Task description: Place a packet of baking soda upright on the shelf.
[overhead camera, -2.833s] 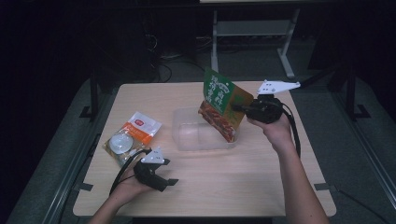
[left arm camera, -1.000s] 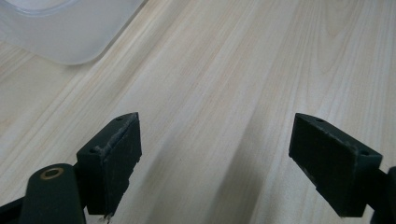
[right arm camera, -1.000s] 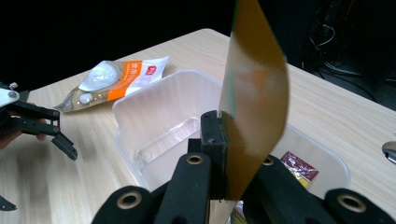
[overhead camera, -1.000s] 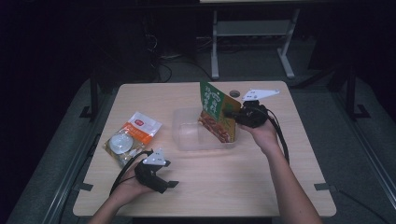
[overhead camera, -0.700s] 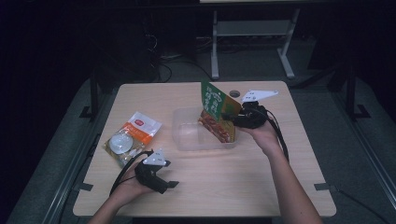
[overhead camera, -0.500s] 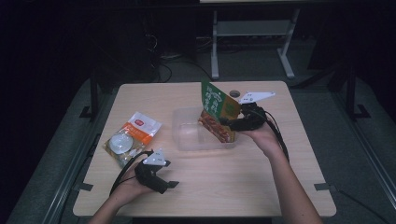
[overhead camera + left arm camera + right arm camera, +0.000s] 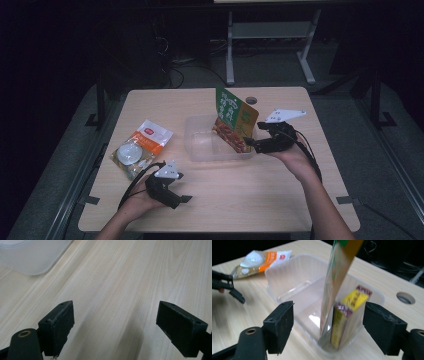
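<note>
Two grippers are in your hands. Your right gripper (image 7: pixel 252 144) sits level beside the clear plastic tub (image 7: pixel 200 145); its jaws have just been opening and stand wide, pinching nothing. The glossy snack bag (image 7: pixel 233 119) stands upright inside the tub. Your left gripper (image 7: pixel 186 199) rests spread and empty on the pale wooden table (image 7: pixel 240 195).

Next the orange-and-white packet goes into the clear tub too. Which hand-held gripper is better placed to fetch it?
Left, probably. The left hand-held gripper rests open on the table just in front of the orange-and-white packet. The right hand-held gripper, its jaws just opened off the green pouch, sits beyond the clear tub.
</note>
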{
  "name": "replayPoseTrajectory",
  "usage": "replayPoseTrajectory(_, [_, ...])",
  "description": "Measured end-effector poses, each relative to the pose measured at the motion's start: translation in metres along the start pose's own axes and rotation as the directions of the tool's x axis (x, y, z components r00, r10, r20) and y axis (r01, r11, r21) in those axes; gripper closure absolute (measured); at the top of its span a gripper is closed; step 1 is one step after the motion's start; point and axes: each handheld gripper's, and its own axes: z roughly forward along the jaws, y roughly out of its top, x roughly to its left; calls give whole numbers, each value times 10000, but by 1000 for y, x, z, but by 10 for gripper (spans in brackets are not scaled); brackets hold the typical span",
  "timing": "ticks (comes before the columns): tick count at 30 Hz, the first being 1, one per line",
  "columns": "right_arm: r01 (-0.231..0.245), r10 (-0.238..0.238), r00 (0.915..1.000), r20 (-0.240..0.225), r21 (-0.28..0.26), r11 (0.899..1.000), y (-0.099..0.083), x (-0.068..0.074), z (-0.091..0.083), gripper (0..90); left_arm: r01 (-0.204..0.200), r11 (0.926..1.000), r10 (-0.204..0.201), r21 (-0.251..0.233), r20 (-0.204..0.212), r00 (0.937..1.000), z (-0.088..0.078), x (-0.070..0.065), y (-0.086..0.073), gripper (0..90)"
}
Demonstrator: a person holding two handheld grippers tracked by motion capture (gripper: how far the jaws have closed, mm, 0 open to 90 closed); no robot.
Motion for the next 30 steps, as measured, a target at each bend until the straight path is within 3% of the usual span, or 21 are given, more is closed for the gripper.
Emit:
replayPoseTrajectory(2, [-3, 3, 10000, 3, 127, 9999, -6, 2, -4, 238, -174, 9998, 174, 70, -26, 9998, -1, 0, 0, 143])
replayPoseTrajectory(12, [-34, 46, 9996, -263, 473, 9989, -48, 16, -20, 224, -93, 9999, 93, 53, 9, 10000, -2, 1, 0, 143])
replayPoseTrajectory(15, [-68, 92, 9990, -433, 551, 9985, -64, 24, -20, 211, 77, 9999, -77, -66, -68, 9999, -4, 1, 0, 143])
replayPoseTrajectory(18, [42, 12, 9976, -689, 778, 9970, -76, 33, -20, 196, -90, 9999, 91, 84, -140, 9999, -7, 3, 0, 143])
replayPoseTrajectory(23, [44, 50, 9957, -925, 1013, 9948, -93, 48, -20, 193, -7, 9998, 12, 212, -242, 9997, -11, 7, -1, 144])
replayPoseTrajectory(30, [67, 101, 9932, -1163, 1431, 9897, -108, 56, -15, 186, 227, 9994, -209, 271, -628, 9978, -22, 15, -1, 144])
